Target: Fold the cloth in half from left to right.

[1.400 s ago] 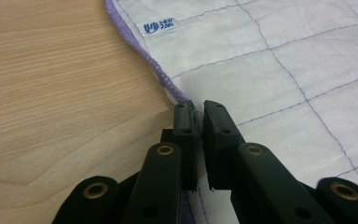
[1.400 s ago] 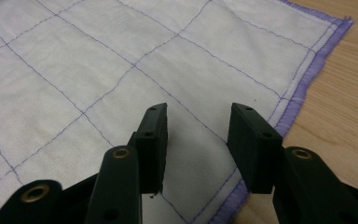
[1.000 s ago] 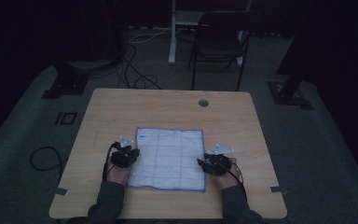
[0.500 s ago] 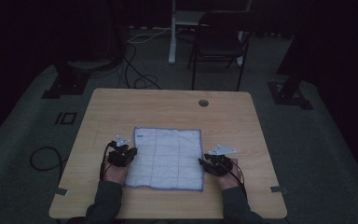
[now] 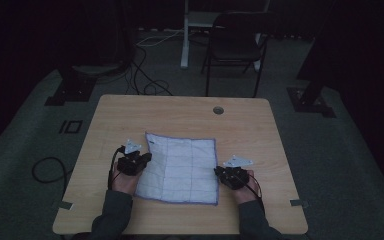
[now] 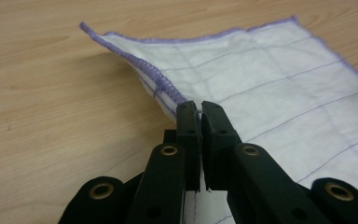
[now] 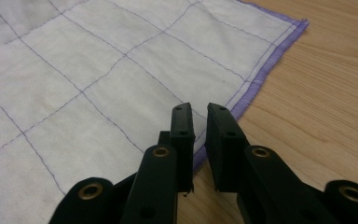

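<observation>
Left gripper (image 6: 200, 105) jaws clamping cloth (image 6: 261, 93) edge (lifted).

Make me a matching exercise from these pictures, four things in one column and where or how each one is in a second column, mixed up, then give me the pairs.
Column one:
1. left hand-held gripper
2. right hand-held gripper
3. cloth
4. chair

Column two:
A. white, with thin purple grid lines and purple edging
B. on the floor beyond the table's far edge
C. jaws shut on the cloth's raised edge
D. jaws a small gap apart over the cloth's edge

Pairs: 1-C, 2-D, 3-A, 4-B
</observation>
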`<state>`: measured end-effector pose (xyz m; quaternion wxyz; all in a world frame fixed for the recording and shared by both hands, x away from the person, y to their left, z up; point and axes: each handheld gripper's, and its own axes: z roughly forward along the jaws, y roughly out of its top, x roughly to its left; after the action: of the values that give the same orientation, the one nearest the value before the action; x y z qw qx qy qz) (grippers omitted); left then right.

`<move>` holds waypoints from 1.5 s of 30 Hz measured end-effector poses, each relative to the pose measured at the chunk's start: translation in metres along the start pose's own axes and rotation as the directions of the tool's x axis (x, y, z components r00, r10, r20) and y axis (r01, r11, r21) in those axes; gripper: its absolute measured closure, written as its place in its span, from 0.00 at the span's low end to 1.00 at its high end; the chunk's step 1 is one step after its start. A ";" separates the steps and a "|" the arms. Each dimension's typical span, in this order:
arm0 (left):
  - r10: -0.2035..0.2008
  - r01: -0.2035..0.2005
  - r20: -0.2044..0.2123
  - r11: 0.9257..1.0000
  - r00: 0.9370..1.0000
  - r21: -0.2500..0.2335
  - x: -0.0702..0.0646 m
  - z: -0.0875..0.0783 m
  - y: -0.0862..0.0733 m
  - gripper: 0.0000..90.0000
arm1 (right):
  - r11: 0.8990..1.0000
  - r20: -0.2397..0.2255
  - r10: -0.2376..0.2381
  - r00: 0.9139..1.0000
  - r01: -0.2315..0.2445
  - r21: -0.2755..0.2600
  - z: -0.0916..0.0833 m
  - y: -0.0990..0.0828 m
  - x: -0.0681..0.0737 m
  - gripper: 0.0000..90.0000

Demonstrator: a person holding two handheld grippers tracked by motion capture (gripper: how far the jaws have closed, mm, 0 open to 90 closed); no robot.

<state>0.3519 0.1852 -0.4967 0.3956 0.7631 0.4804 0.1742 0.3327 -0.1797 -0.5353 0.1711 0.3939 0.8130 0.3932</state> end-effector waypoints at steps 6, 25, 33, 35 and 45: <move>0.013 -0.012 0.029 1.000 0.999 -0.024 -0.007 -0.004 0.009 0.97 | 1.000 0.004 0.000 1.000 0.000 -0.004 -0.001 0.000 -0.001 0.90; 0.037 -0.023 0.135 0.994 0.990 -0.104 -0.031 -0.009 0.038 0.97 | 1.000 0.009 0.008 1.000 -0.008 0.012 0.002 -0.002 -0.002 0.89; 0.049 -0.030 0.162 0.993 0.986 -0.114 -0.039 -0.005 0.045 0.97 | 1.000 0.006 0.004 1.000 -0.004 0.014 0.003 -0.002 -0.002 0.89; 0.051 -0.032 0.167 0.993 0.985 -0.113 -0.040 -0.003 0.046 0.97 | 1.000 0.006 0.003 1.000 -0.003 0.015 0.003 -0.002 -0.002 0.89; 0.058 -0.038 0.189 0.993 0.980 -0.108 -0.051 0.009 0.048 0.97 | 1.000 0.003 0.004 1.000 -0.004 0.017 0.004 -0.003 -0.002 0.88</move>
<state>0.3618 0.1261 -0.4592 0.4749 0.7661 0.4119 0.1341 0.3351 -0.1799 -0.5400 0.1683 0.3974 0.8152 0.3861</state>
